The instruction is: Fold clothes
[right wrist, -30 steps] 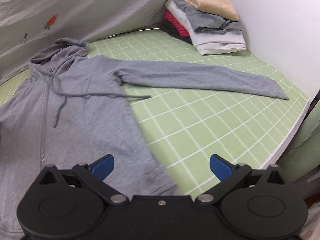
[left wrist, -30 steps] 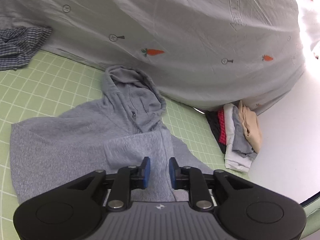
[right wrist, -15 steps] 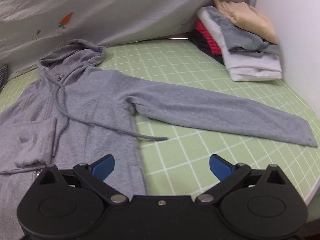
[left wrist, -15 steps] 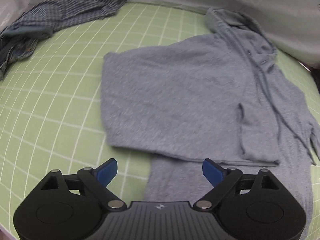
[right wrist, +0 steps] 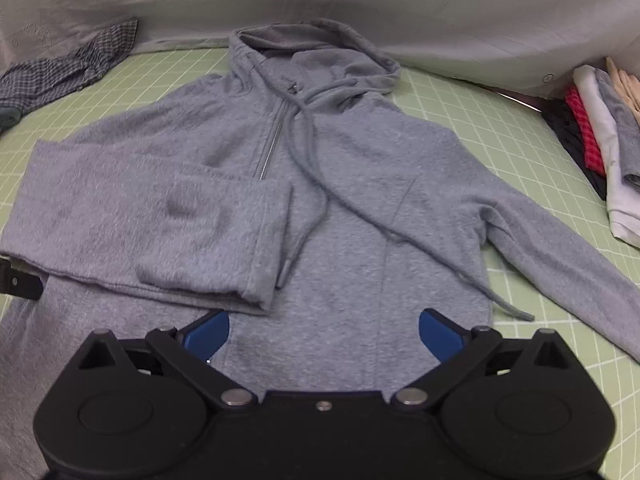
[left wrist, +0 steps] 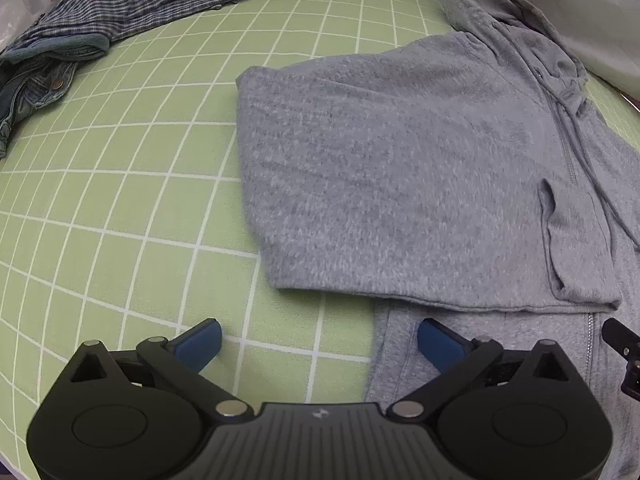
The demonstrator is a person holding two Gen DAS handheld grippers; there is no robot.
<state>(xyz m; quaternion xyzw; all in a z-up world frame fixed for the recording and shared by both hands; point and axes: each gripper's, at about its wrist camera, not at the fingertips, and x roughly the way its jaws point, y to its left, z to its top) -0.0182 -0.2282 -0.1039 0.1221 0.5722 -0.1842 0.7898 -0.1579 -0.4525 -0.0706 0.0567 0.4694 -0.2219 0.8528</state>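
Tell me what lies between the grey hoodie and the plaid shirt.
Only bare green grid mat separates the grey hoodie from the plaid shirt; the left wrist view shows it best.

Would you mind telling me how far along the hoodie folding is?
One sleeve is already folded across the hoodie. Nothing is in hand: left gripper and right gripper both have open jaws. The other sleeve remains spread on the mat.
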